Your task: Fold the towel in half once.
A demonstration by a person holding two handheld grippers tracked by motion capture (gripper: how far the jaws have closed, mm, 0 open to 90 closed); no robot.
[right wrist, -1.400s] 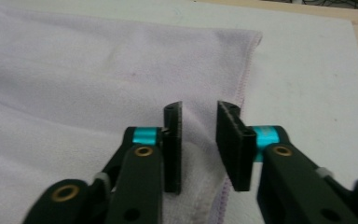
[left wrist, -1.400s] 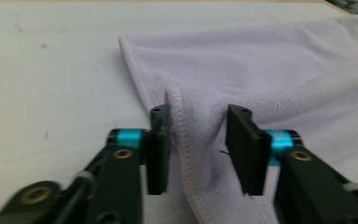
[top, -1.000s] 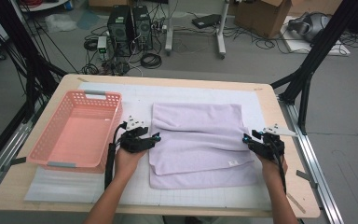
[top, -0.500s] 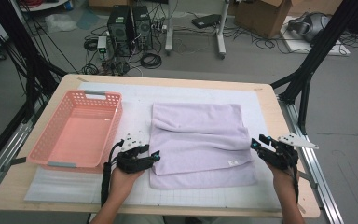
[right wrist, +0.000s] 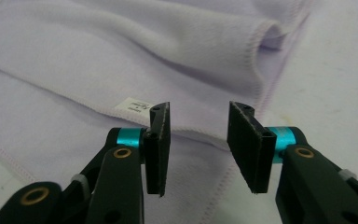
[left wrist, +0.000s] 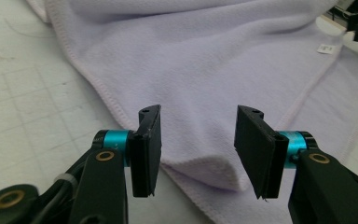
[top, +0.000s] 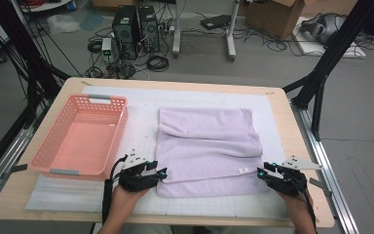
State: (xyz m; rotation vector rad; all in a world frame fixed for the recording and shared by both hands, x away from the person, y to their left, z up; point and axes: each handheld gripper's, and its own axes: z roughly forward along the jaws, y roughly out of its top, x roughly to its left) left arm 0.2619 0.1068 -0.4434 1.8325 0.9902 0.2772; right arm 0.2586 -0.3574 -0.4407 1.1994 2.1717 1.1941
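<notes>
On gridded mat [top: 141,105], lilac towel [top: 207,146]

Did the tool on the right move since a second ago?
Yes. The right tool has slid back toward the person, along the table's right edge, to the towel's near corner, jaws open.

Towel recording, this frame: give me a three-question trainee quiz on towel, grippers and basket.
1. True or false: the left gripper is shut on the lilac towel.
2. Which is nearest the towel's white label? A) left gripper B) right gripper C) pink basket
3. What lies in the pink basket?

Key: 1. False; its fingers stand open at the towel's near corner. 2. B. 3. Nothing; it is empty.
</notes>
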